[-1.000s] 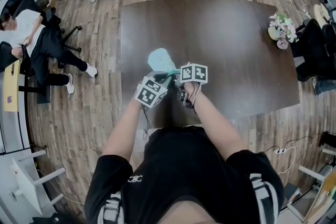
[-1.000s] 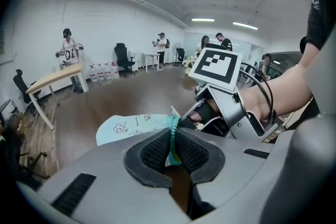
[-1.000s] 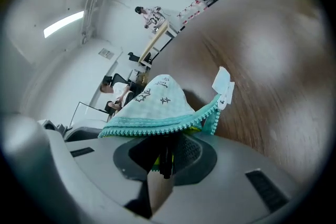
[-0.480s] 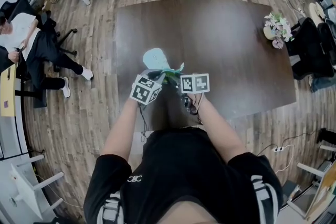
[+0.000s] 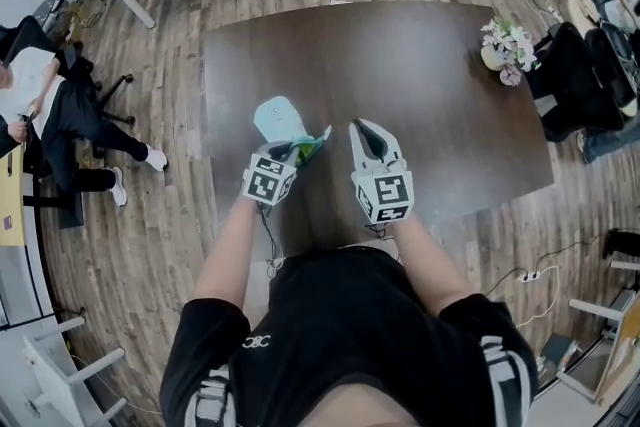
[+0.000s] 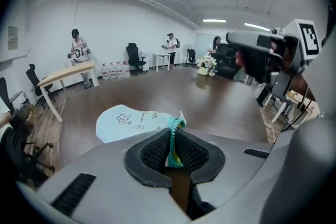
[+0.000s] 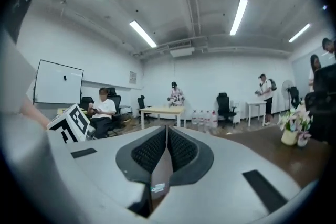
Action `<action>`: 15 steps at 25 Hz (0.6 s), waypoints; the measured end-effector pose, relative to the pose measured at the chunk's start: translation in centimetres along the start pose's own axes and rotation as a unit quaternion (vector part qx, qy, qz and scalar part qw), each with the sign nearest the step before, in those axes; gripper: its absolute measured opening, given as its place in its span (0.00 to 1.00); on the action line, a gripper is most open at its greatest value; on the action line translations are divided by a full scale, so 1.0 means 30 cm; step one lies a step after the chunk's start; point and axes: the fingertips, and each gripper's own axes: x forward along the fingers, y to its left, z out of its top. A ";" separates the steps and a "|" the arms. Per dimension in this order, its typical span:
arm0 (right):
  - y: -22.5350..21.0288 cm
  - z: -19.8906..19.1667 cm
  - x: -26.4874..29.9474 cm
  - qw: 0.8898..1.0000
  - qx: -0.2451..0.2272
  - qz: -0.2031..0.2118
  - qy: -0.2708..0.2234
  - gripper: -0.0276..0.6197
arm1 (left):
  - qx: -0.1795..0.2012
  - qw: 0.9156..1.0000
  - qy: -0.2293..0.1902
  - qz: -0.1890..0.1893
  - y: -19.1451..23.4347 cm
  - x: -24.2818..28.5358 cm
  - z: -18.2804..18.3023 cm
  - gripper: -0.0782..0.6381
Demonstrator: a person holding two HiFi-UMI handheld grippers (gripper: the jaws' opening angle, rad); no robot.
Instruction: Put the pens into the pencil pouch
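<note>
Right gripper (image 5: 367, 128) is swinging up off the pencil pouch (image 5: 278, 120), jaws just closing empty; left gripper (image 5: 296, 153) is pinching its zipper edge near the desk's (image 5: 430, 65) front-left corner.

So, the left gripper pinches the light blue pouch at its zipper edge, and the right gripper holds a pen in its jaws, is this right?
Not quite. The right gripper holds no pen: its jaws have just closed on nothing, as the right gripper view shows. The left gripper does pinch the light blue pouch at its zipper edge.
</note>
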 end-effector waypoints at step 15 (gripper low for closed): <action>-0.089 0.076 -0.139 0.999 0.023 -0.027 -0.030 0.04 | 0.023 0.997 0.047 0.060 0.001 0.044 -0.164 0.28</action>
